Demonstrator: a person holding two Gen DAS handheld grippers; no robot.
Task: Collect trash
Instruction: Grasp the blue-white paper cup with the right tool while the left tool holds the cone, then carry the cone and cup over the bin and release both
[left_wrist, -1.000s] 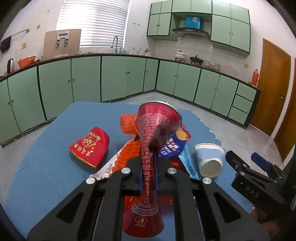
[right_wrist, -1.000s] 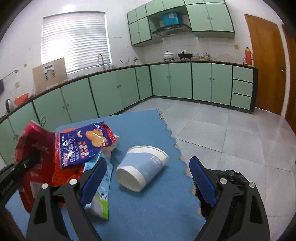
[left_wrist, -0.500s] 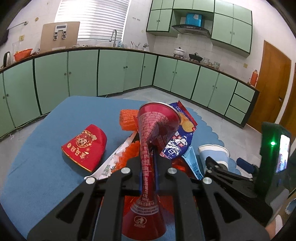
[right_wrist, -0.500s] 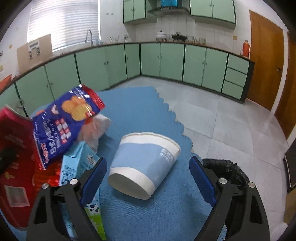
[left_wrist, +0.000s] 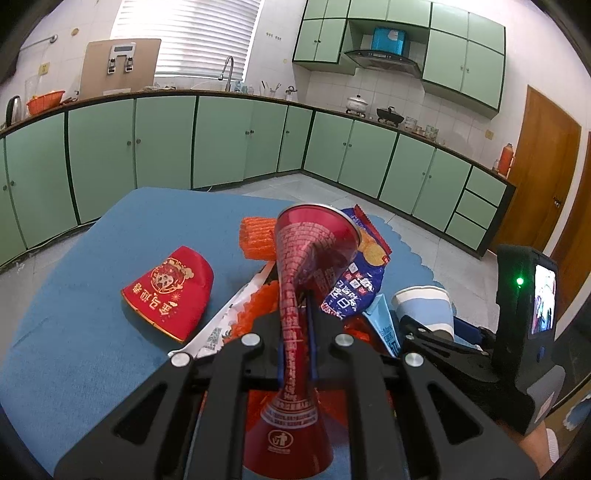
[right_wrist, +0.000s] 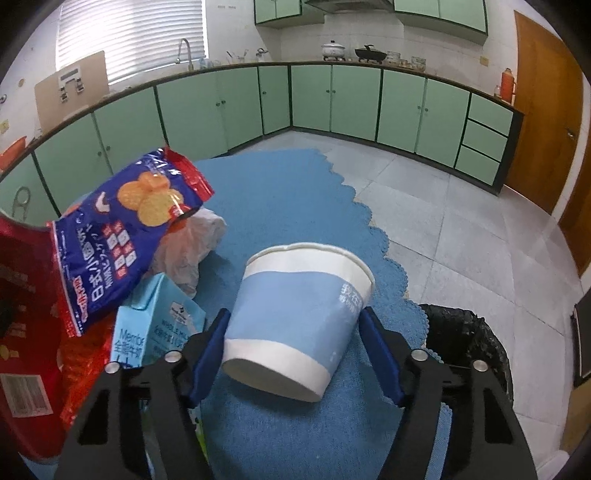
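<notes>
Far left on blue mat (left_wrist: 92, 295): red paper cup (left_wrist: 170, 291) on its side, untouched, well apart from the rest. Next over, heap of wrappers, incl. orange packet (left_wrist: 256, 242) and white-edged wrapper (left_wrist: 221, 325), prob. piled together for bagging.

Centre: left gripper (left_wrist: 295, 332) w/ fingers pressed nearly together, pinching red foil bag (left_wrist: 314, 251) flat at its mid section; bag's mouth flares open above the pinch, likely held that way as a receptacle or just as first item collected. Can't tell which.

Right of that: blue biscuit packet (right_wrist: 122, 240) leaning on red bag, crumpled clear plastic (right_wrist: 192, 243) under it, light-blue milk carton (right_wrist: 155, 325) below, near inner finger.

Then blue-white paper cup (right_wrist: 299, 317) on its side, base toward camera. Right gripper (right_wrist: 295, 350) straddling it, jaws just been closing, cup between them; left pad (right_wrist: 207, 350) at cup wall, right pad (right_wrist: 380, 354) just beside it w/ slight gap, so not yet pinched. Wide stance suits cup's diameter; squeezing too hard prob. crushes thin wall.

Far right: black-lined bin (right_wrist: 465, 347) just off mat edge, close by for the drop.
</notes>
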